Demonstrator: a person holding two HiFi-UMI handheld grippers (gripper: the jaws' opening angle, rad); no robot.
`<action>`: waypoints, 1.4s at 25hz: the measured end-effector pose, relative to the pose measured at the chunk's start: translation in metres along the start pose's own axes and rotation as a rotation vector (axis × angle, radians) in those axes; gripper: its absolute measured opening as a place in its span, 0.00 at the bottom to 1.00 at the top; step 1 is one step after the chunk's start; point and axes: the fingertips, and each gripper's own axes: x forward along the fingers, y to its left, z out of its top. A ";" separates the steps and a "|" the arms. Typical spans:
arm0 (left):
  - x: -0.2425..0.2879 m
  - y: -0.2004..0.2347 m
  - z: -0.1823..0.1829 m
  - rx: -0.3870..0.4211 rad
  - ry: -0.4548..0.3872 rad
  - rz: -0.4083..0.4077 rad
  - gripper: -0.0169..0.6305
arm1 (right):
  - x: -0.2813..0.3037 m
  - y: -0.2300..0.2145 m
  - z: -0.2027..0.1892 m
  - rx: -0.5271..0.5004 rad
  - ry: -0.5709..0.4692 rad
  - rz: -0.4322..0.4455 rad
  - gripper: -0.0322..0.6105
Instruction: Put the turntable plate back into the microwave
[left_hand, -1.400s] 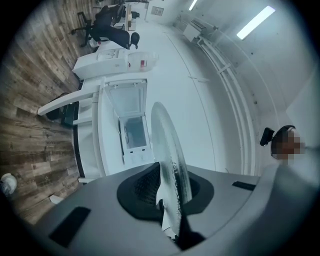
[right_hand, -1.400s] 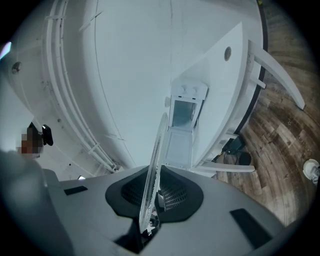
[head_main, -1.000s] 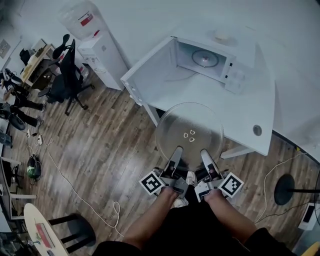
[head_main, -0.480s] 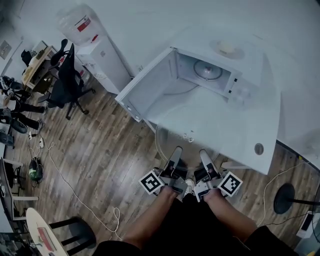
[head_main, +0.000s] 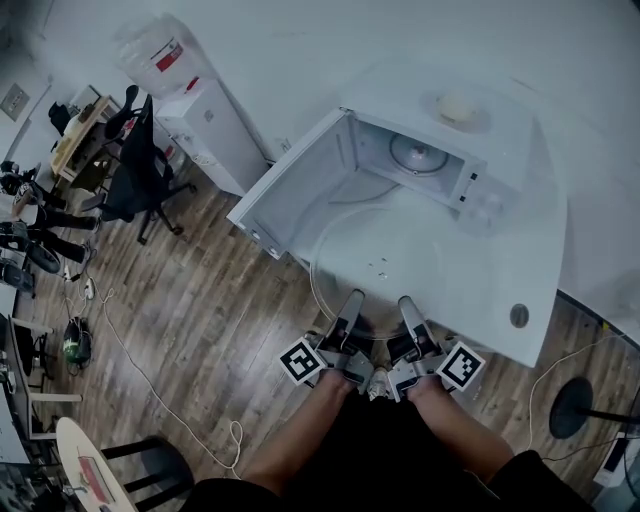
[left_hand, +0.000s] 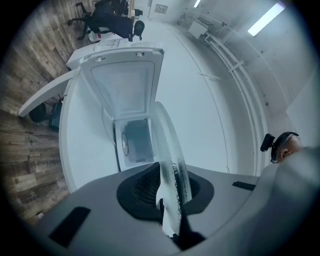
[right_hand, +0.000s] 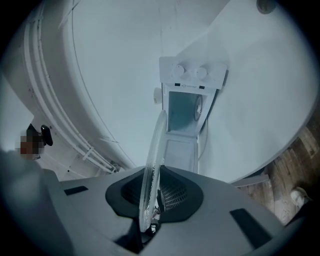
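The glass turntable plate (head_main: 375, 262) is held over the white table (head_main: 530, 250), just in front of the open microwave (head_main: 478, 190). Its near rim is clamped on both sides. The left gripper (head_main: 350, 305) is closed on it at the left and the right gripper (head_main: 408, 308) at the right, the two set close together. The far rim is held just short of the cavity mouth. The door (head_main: 295, 195) is swung wide to the left, near the plate's left rim. A turntable ring (head_main: 416, 153) is seen on the cavity floor. A pale round object (head_main: 455, 103) is rested on the microwave's top.
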 end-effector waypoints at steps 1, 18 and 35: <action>0.004 0.000 0.002 0.004 0.003 -0.002 0.11 | 0.003 -0.001 0.003 -0.001 -0.001 0.003 0.14; 0.112 0.049 0.047 -0.070 0.142 0.011 0.11 | 0.089 -0.042 0.064 -0.012 -0.130 -0.074 0.14; 0.199 0.094 0.081 -0.171 0.300 0.031 0.11 | 0.153 -0.080 0.109 -0.062 -0.266 -0.168 0.15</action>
